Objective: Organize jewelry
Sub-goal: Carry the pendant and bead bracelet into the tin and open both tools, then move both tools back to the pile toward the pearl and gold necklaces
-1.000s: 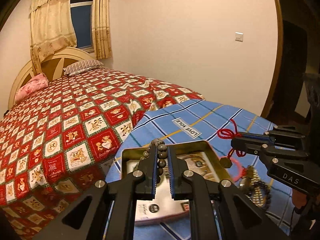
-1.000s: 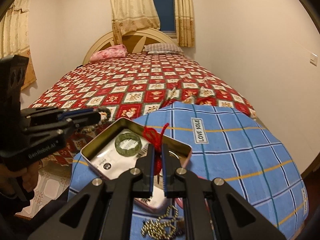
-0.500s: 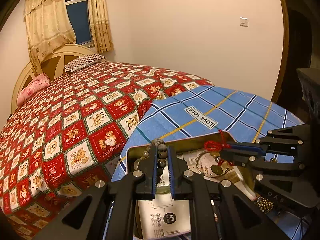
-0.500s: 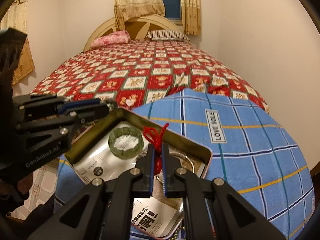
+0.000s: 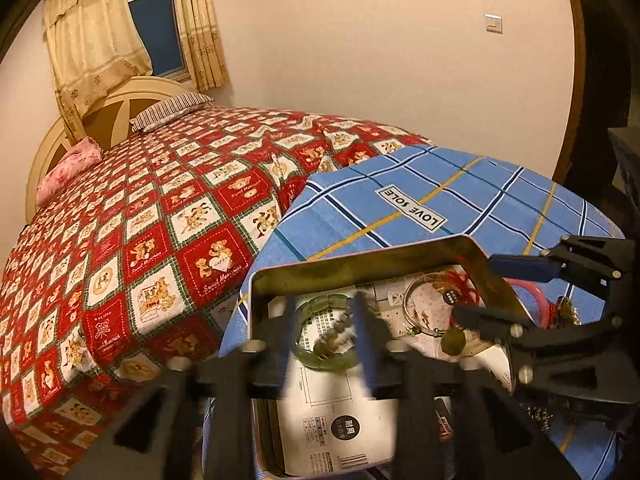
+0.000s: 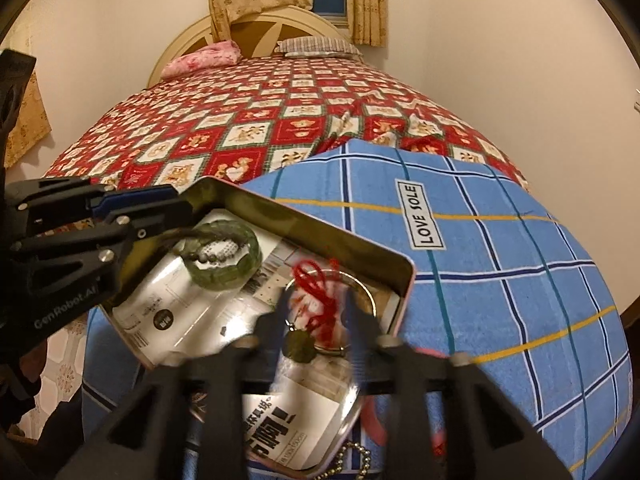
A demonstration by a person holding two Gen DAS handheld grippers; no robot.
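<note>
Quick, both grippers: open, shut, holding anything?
Left gripper: jaws opening, bead bracelet released into tin.
Right gripper: jaws opening, red-cord pendant released.

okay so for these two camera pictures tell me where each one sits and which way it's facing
Left wrist: sits on the left gripper, looking along its opening fingers down into the tin at the green bangle and beaded bracelet; the right gripper enters from the right.
Right wrist: sits on the right gripper, jaws opening over the red cord pendant; the left gripper enters from the left.
Shared: tin, bangle, blue checked cloth, bed.
</note>
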